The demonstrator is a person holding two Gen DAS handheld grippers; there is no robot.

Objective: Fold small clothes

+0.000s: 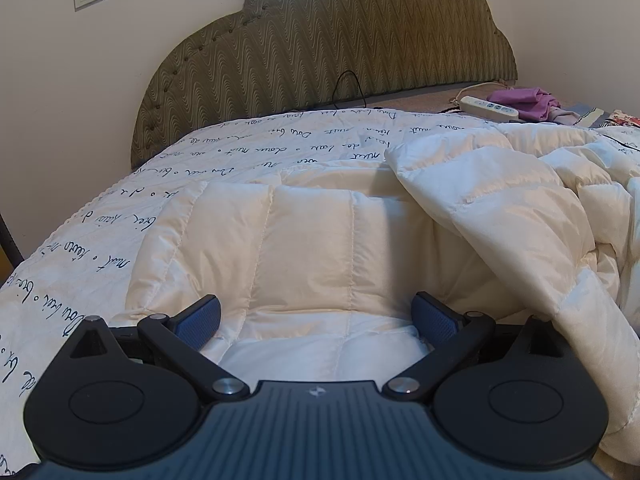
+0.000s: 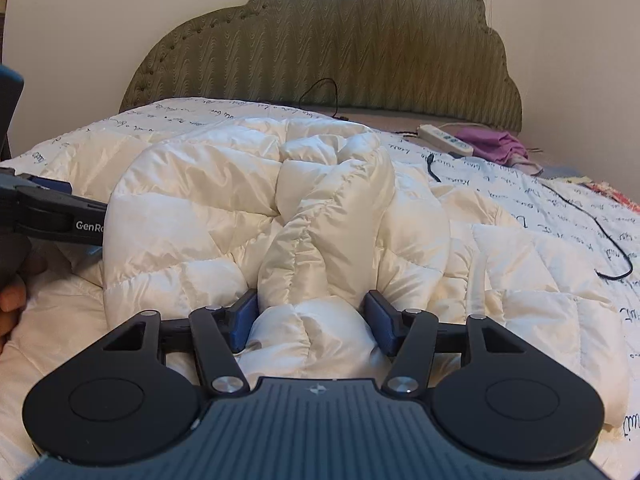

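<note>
Left wrist view: my left tongs [image 1: 316, 316] are spread wide over the flat part of the puffy white jacket [image 1: 304, 240] on the bed [image 1: 120, 184]. My right tongs [image 2: 312, 320] squeeze a bunched fold of the jacket [image 2: 320, 248].

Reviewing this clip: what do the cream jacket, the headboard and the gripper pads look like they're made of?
Cream jacket: looks like thin, slightly shiny woven shell over puffy filling, judging by stitched baffles and soft sheen; down or synthetic, unclear.
Headboard: upholstered olive fabric with a wavy zigzag pattern and button tufts along the edge.
Left gripper pads: blue, finely dotted texture, probably rubber or plastic.
</note>
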